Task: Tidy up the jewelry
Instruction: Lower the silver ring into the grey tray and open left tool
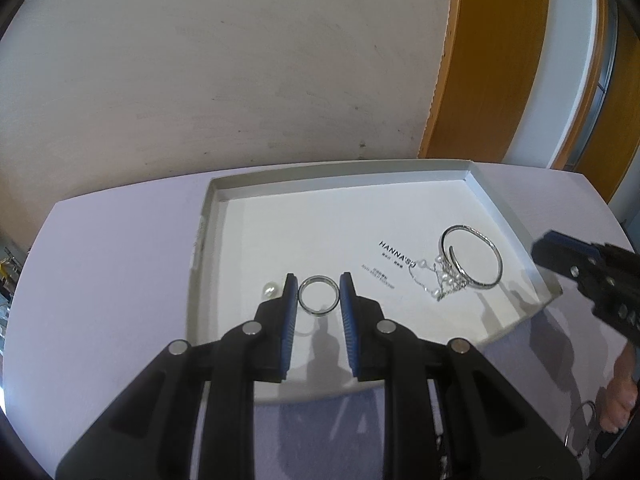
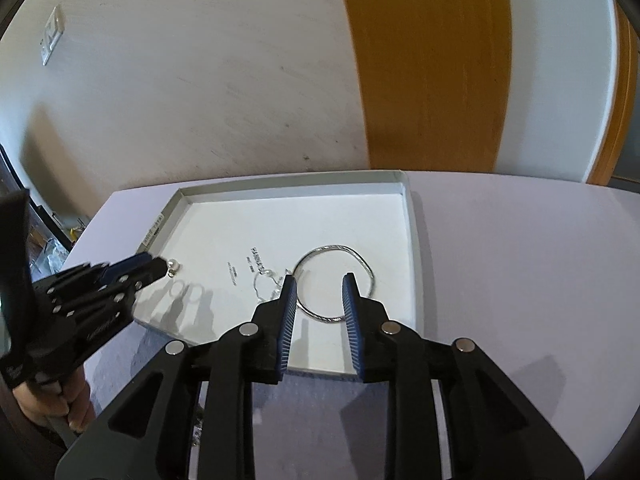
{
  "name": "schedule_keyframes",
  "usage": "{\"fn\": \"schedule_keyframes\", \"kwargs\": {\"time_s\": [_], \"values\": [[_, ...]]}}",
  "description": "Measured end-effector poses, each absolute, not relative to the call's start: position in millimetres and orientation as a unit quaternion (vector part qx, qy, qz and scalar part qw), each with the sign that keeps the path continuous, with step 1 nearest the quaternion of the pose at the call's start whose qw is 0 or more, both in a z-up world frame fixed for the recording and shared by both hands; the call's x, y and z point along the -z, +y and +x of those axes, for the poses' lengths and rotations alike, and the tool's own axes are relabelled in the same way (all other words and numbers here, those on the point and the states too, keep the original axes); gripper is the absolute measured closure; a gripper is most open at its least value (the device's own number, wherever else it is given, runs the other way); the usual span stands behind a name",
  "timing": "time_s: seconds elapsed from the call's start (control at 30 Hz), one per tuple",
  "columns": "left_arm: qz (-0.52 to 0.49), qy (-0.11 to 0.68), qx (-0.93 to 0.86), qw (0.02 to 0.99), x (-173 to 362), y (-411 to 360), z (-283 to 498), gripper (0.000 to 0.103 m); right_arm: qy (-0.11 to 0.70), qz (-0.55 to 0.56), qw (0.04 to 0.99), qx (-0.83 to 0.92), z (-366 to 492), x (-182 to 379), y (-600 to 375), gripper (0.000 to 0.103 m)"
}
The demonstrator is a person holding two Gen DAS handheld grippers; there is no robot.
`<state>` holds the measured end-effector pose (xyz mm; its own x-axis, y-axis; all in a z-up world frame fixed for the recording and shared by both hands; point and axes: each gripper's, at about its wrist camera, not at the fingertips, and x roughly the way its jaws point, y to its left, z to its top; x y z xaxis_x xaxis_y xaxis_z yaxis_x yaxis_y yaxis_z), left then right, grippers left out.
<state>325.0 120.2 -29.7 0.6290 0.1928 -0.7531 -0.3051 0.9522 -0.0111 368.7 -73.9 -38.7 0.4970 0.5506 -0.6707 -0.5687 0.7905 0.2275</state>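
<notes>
Silver pieces lie inside a shallow white box lid (image 1: 476,196) on a pale lilac table (image 1: 120,280). A plain ring (image 1: 318,295) sits between the blue-padded fingers of the left gripper (image 1: 318,280), whose jaws stand apart on either side of it; whether the pads touch the band cannot be told, and the ring appears to rest on the tray floor. A single pearl (image 1: 268,291) lies just left of that gripper. Over on the right, a bangle (image 1: 472,256) rests by the lid's wall with a fine pearl chain (image 1: 438,276) tangled against it. The right gripper (image 2: 320,280) hovers over the bangle with its jaws released and nothing between them. The step in hand looks like sorting the ring. Next, the left jaws would need to close squarely on the thin band, which may slip or tip, while the right should avoid snagging the chain.
</notes>
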Motion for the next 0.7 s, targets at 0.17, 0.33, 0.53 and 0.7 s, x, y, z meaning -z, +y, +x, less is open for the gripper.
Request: {"fn": "schedule_keyframes", "kwargs": {"time_s": [0.17, 0.33, 0.53, 0.7], "values": [[-0.065, 0.409, -0.137, 0.9, 31.1, 117.6, 344.7, 0.082, 0.375, -0.021, 0.87, -0.318, 371.3, 41.1, -75.6, 0.071], [-0.066, 0.406, -0.138, 0.901, 28.4, 117.5, 353.4, 0.082, 0.375, -0.019, 0.871, -0.316, 375.5, 43.9, -78.1, 0.071], [-0.067, 0.402, -0.139, 0.902, 20.5, 122.1, 356.8, 0.082, 0.369, -0.02, 0.877, -0.307, 377.7, 44.6, -83.2, 0.071], [-0.07, 0.403, -0.138, 0.902, 15.6, 126.1, 365.9, 0.082, 0.365, -0.015, 0.878, -0.309, 378.5, 43.3, -86.7, 0.071]]}}
